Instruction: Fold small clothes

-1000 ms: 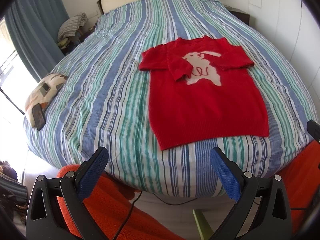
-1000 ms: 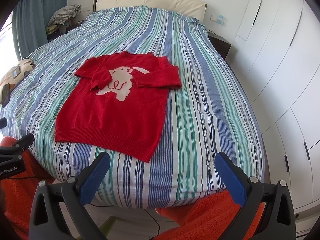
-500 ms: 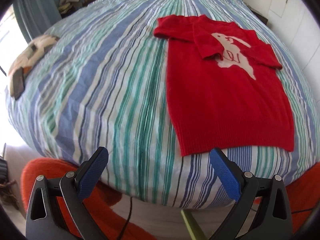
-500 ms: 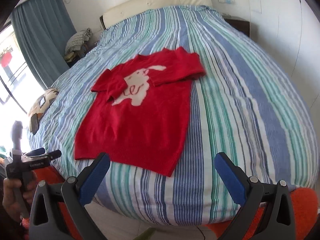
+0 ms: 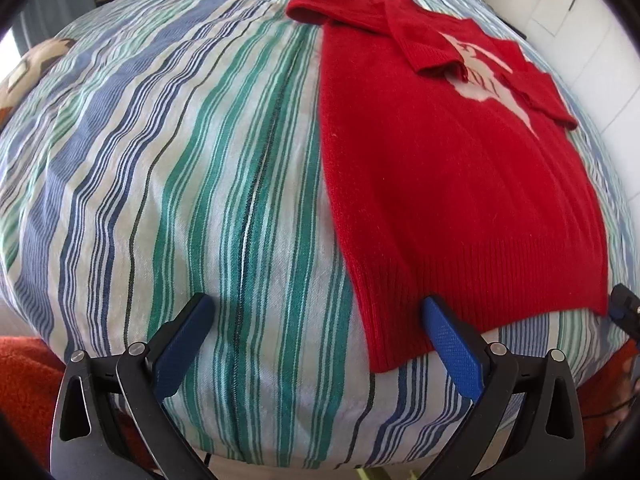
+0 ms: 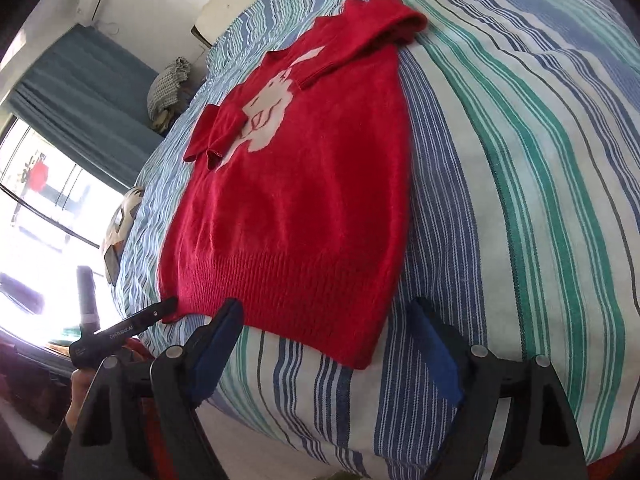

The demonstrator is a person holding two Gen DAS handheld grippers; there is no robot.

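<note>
Red knitted sweater with a pale animal motif [image 5: 460, 184] lying flat near the foot of the blue-, green- and white-striped bedspread [image 5: 200, 160]; both sleeves already folded across the chest, body fold probably still to do. Left gripper [image 5: 320, 344] and right gripper [image 6: 332, 348] both spread wide, empty, at the ribbed hem corners. Beyond: teal curtain [image 6: 80, 92], bright window, white wall.

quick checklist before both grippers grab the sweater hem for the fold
1. Left gripper open: ok.
2. Right gripper open: ok.
3. Red sweater lying flat on the striped bedspread: ok.
4. Both sleeves already folded in over the chest: ok.
5. Hem corner between the left fingers: ok, near the right-hand pad.
6. Other hem corner between the right fingers: ok.
</note>
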